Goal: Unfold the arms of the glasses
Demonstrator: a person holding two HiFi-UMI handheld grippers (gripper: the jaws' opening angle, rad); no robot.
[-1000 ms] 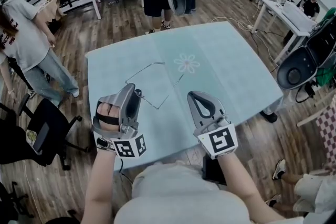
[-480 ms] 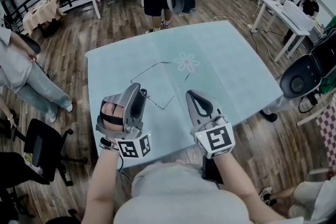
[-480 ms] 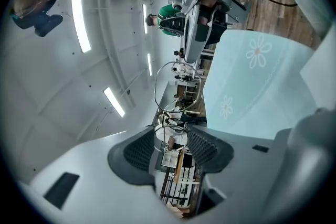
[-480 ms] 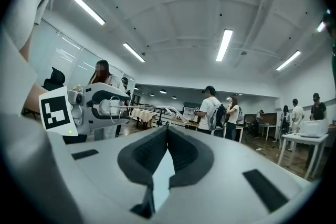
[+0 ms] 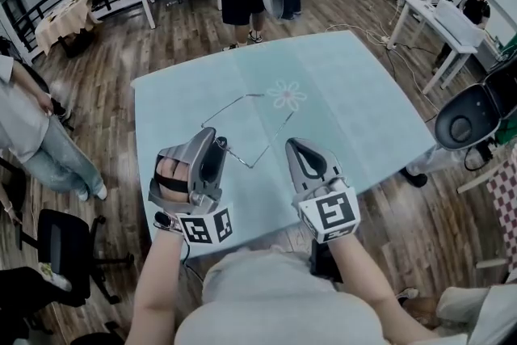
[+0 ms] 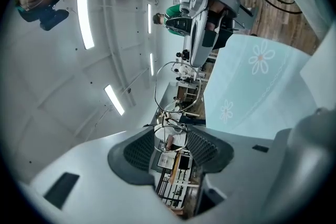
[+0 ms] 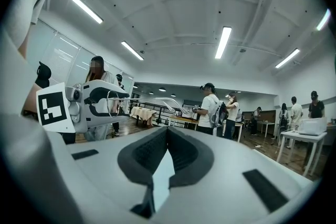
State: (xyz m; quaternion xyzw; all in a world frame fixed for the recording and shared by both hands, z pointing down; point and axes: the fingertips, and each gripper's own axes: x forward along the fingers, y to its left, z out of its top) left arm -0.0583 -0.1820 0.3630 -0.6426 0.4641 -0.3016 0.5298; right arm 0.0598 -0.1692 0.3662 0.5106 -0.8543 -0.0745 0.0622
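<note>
At the far left of the head view, a person [image 5: 28, 121] stands on the wood floor beside a black office chair [image 5: 60, 242], well away from your worktop [image 5: 355, 109].

Your left gripper [image 5: 216, 145] is over the near left part of the pale teal worktop, with its marker cube toward you. In the left gripper view its jaws are drawn in on the glasses [image 5: 274, 140], with a thin wire rim caught between the ribbed pads [image 6: 140, 152]. Only a narrow slot is left between the jaws. The glasses run out from the jaw tips as fine wire lines, over the middle of the worktop and just short of the printed flower [image 5: 287, 97]. The right gripper view shows them held up in the air at gripper height. A long slim piece of the frame reaches out sideways from the left gripper. The wire is too thin to tell how far each arm is opened.

Your right gripper [image 5: 296, 144] is just right of the glasses, near them but apart. Its jaws are fully together and hold nothing. The teal worktop shows through the small gap under the pads [image 7: 144, 152].

At the right edge, off the worktop, is a dark round-backed chair [image 5: 468, 121].
</note>
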